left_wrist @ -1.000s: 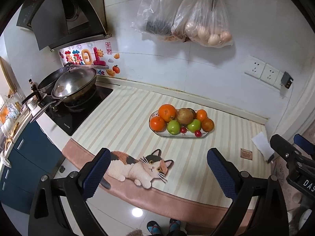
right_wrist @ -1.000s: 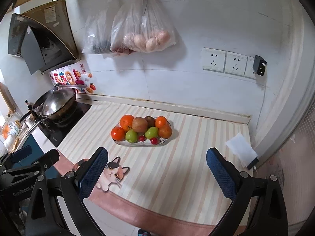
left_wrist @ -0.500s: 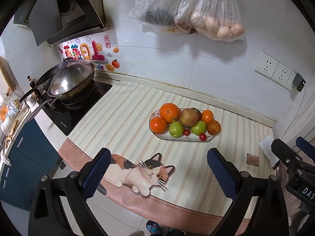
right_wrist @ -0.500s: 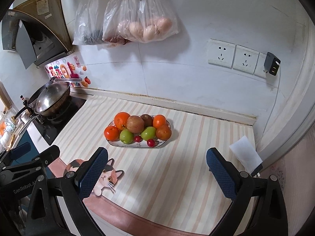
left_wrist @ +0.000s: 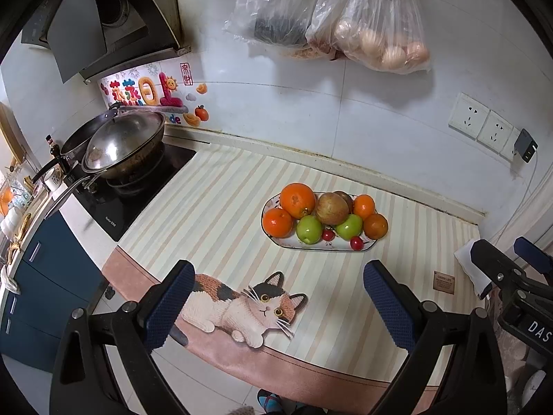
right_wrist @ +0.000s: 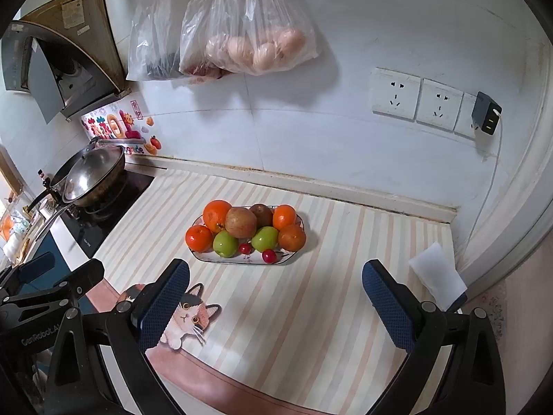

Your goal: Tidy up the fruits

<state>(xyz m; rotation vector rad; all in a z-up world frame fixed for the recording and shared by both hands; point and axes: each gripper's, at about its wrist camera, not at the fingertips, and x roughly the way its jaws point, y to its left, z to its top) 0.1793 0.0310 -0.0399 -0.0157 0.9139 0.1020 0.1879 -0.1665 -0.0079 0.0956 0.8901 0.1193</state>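
An oval plate point(left_wrist: 293, 245) point(right_wrist: 207, 257) holds piled fruit on the striped counter mat. On it are oranges point(left_wrist: 297, 200) point(right_wrist: 216, 215), a brownish apple point(left_wrist: 331, 208) point(right_wrist: 241, 222), two green apples point(left_wrist: 309, 229) point(right_wrist: 226, 243) and small red cherries point(left_wrist: 356, 242) point(right_wrist: 269, 255). My left gripper point(left_wrist: 280, 306) is open and empty, above the mat's front edge, short of the plate. My right gripper point(right_wrist: 276, 302) is open and empty, also short of the plate. The right gripper's body shows at the right edge of the left wrist view point(left_wrist: 508, 276).
A lidded wok point(left_wrist: 124, 145) point(right_wrist: 91, 176) sits on the stove at the left. Plastic bags point(left_wrist: 376, 31) point(right_wrist: 255, 34) hang on the wall above. A white folded cloth point(right_wrist: 437, 275) lies at the mat's right. Wall sockets point(right_wrist: 414, 98) are at the right. A cat picture point(left_wrist: 249, 306) marks the mat's front.
Both grippers have moved forward and lower towards the counter; the fruit plate looks nearer and larger in both views. Both stay open and empty.
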